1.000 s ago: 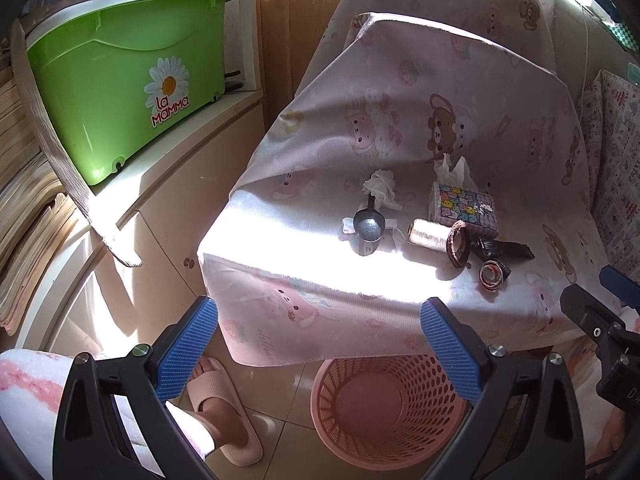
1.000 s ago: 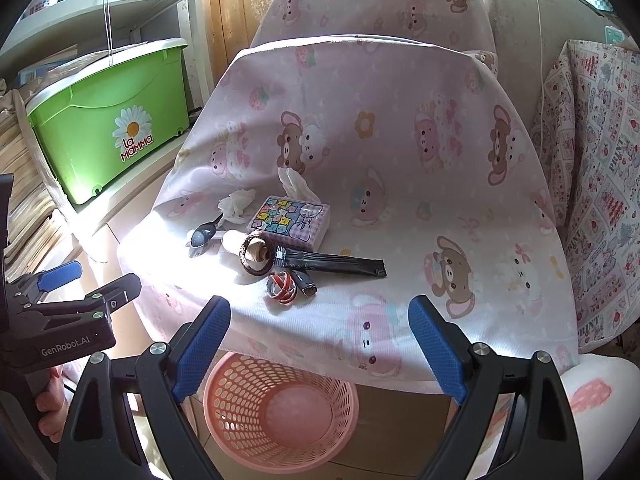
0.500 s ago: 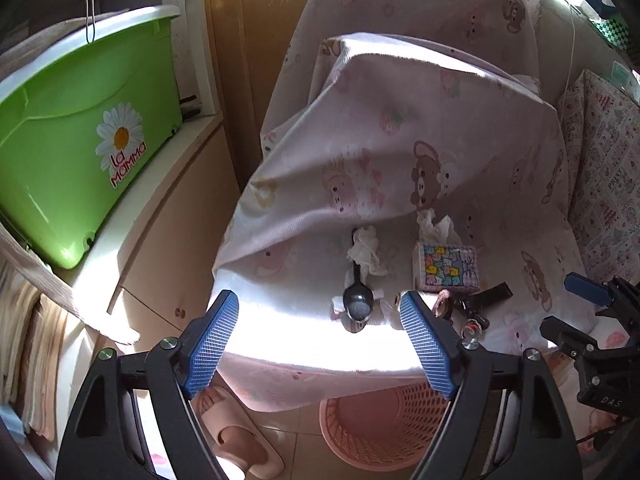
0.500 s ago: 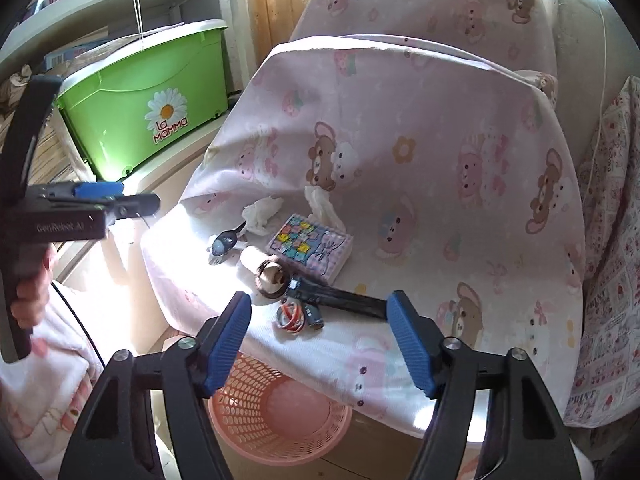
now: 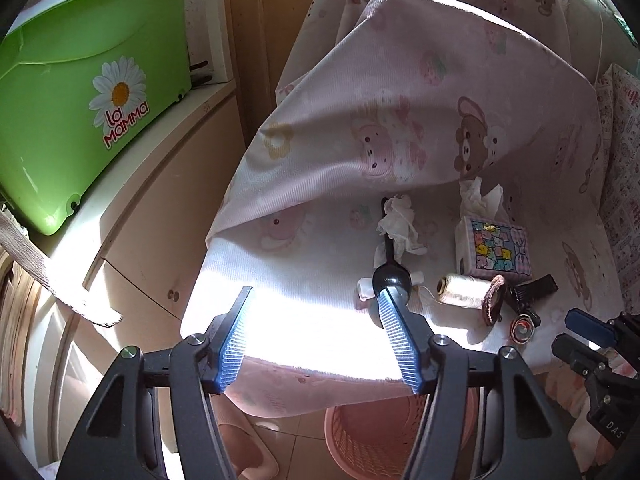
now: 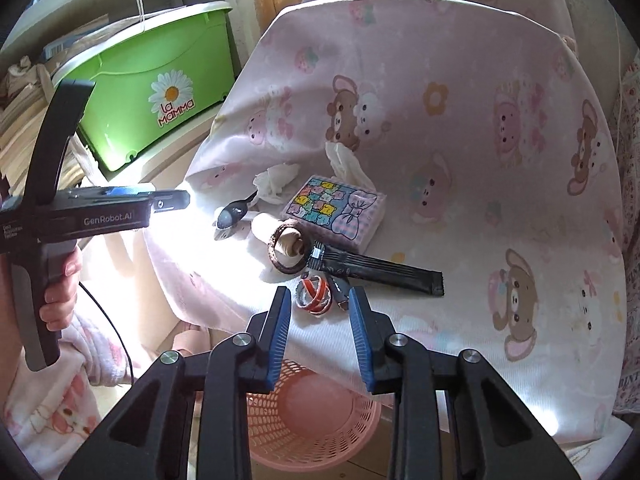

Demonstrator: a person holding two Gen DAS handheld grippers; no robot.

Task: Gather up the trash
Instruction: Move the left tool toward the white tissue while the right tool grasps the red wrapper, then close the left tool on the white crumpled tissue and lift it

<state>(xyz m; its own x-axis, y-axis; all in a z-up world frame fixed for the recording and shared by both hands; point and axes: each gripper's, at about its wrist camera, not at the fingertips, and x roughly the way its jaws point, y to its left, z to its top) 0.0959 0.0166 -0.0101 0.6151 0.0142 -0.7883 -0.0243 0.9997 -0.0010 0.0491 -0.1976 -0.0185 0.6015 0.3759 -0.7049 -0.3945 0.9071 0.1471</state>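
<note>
A pink cloth-covered seat (image 5: 320, 320) (image 6: 500, 240) holds a crumpled white tissue (image 5: 398, 220) (image 6: 276, 182), a black spoon (image 5: 391, 276) (image 6: 236, 212), a thread spool (image 5: 464, 292) (image 6: 280, 236), a brown hair tie (image 6: 286, 250), a black sachet (image 6: 380, 272), a red-and-white crumpled wrapper (image 5: 522, 326) (image 6: 315, 294) and a tissue pack (image 5: 496, 252) (image 6: 336, 212). My left gripper (image 5: 316, 336) is open and empty at the seat's front edge, just left of the spoon. My right gripper (image 6: 320, 324) is open and empty, its jaws narrowed just in front of the wrapper.
A pink mesh basket (image 5: 380, 436) (image 6: 316, 420) stands on the floor below the seat's front edge. A green La Mamma tub (image 5: 80, 80) (image 6: 160, 92) sits on a white cabinet at the left. A patterned cloth (image 6: 628, 200) hangs at the right.
Both grippers have moved forward toward the seat. The jaws of both have narrowed, the right more. The right gripper now sits just in front of the wrapper.
</note>
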